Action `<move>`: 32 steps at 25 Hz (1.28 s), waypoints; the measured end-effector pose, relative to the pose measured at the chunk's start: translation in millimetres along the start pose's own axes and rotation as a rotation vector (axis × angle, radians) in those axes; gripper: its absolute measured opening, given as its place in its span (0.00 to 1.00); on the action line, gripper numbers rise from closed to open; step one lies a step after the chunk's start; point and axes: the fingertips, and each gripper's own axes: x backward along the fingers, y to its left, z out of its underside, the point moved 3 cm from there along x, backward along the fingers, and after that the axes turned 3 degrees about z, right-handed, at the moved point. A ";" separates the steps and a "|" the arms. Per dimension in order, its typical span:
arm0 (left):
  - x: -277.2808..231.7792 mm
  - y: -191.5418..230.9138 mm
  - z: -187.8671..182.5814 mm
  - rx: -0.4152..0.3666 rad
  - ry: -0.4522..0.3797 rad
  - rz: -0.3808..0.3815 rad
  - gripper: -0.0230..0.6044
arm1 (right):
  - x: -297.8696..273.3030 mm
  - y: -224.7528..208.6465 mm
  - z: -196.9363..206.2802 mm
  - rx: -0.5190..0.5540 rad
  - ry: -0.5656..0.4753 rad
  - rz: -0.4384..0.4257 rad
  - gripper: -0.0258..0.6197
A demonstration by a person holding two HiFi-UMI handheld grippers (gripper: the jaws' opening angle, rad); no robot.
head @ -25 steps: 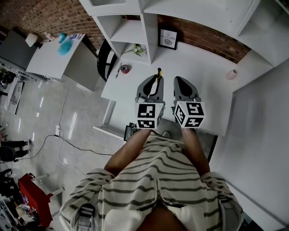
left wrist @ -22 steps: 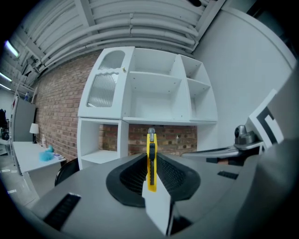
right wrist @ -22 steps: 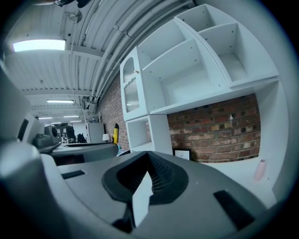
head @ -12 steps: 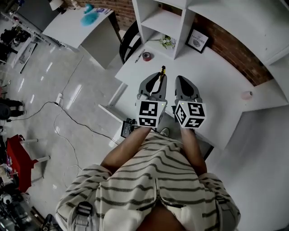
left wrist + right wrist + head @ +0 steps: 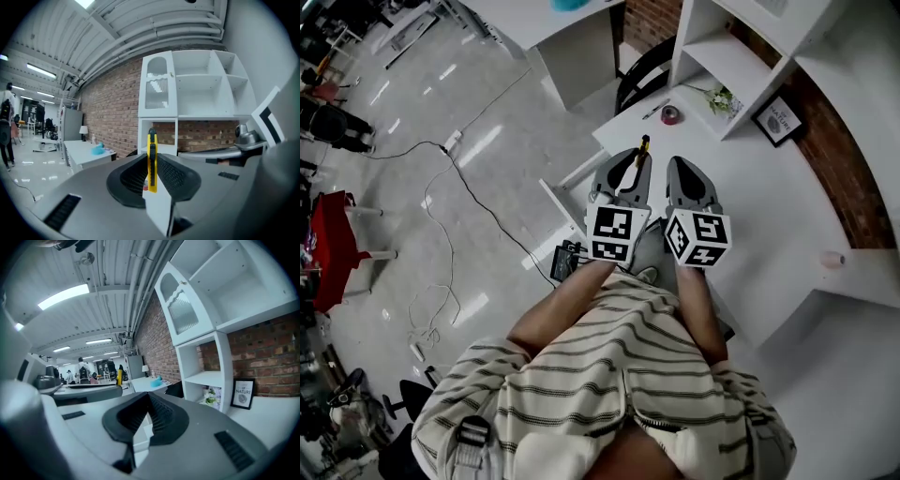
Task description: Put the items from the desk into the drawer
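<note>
A yellow utility knife [image 5: 152, 159] with a black tip stands upright between the ribbed pads of my left gripper [image 5: 151, 182], which is shut on it. In the head view the knife [image 5: 642, 145] pokes out past the left gripper [image 5: 631, 161] over the white desk's [image 5: 741, 202] left end. My right gripper [image 5: 680, 166] is held beside it, jaws together with nothing between them, as the right gripper [image 5: 147, 417] view confirms. A white drawer-like ledge [image 5: 565, 199] juts from the desk's left side below the left gripper.
At the desk's far corner lie a tape roll [image 5: 671, 114] and a pen [image 5: 654, 111]. White shelving holds a small plant [image 5: 724, 98] and a framed picture [image 5: 778, 117]. A pink cup [image 5: 832, 260] sits at the right. Cables [image 5: 459, 178] trail across the floor.
The head view has swung left, so the desk sits further up and right and more floor shows. Both grippers keep their pose, knife still held in the left.
</note>
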 end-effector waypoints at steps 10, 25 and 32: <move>37.0 58.1 18.0 0.045 0.015 -0.157 0.14 | -36.4 69.6 20.9 0.036 0.072 -0.165 0.06; 40.2 85.0 56.7 0.140 0.091 -0.203 0.14 | -56.7 82.9 60.1 0.027 0.190 -0.187 0.06; 34.2 87.7 85.2 0.186 0.157 -0.224 0.14 | -64.8 76.8 84.5 0.014 0.250 -0.190 0.06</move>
